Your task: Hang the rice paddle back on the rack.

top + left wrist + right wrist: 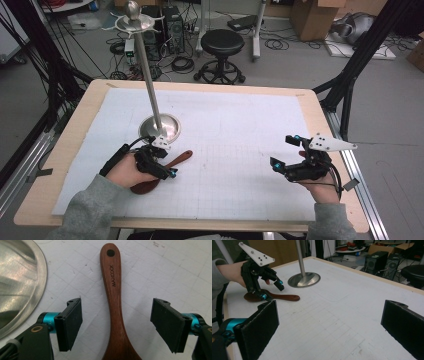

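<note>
Item: wooden spoon (115, 307), frame centre; you held left gripper (117, 326) open astride its handle for grasping, right gripper (332, 327) open, idle

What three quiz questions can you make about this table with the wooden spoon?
1. True or false: the left gripper squeezes the wooden spoon.
2. What does the metal stand rest on? A) floor B) white mat C) stool
3. Which gripper has nothing between its jaws?

Key: 1. False, the pads stand apart from the handle. 2. B. 3. The right gripper.
</note>
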`<state>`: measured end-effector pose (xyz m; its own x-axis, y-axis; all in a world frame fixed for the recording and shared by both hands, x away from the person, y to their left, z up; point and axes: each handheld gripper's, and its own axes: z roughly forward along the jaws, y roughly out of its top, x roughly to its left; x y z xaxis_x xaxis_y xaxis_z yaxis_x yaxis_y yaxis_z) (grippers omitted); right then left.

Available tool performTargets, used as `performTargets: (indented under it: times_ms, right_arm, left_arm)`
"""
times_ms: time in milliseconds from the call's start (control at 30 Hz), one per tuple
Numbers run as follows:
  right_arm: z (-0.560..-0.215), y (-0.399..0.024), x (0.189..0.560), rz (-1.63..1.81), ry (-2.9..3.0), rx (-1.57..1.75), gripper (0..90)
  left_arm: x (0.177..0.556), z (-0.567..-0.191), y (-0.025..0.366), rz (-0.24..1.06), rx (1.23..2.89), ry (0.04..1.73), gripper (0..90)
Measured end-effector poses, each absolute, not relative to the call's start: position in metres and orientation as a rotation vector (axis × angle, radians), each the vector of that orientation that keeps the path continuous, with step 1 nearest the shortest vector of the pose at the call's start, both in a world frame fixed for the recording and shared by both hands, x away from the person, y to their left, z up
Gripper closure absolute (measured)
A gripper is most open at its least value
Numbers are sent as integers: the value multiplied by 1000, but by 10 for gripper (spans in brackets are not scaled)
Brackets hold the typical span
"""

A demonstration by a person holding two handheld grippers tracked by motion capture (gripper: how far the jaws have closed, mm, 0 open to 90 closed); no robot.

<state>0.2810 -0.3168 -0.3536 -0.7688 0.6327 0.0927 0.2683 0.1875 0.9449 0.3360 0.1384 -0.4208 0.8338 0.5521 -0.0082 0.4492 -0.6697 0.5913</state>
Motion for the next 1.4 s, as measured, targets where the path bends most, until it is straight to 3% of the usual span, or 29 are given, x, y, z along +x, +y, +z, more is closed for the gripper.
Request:
performTargets:
  times_ms: [567, 933, 1400]
  right_arm:
    - [-355, -317, 281, 1603, 2157, 856, 1]
    - [-356, -316, 281, 1602, 2169, 854, 1]
    - [-356, -314, 281, 1606, 2182, 846, 1]
  left_arm:
    - [337, -426, 135, 224, 2444, 733, 314]
    - [335, -421, 136, 220, 2462, 767, 558]
    - [337, -418, 136, 202, 2491, 760, 717]
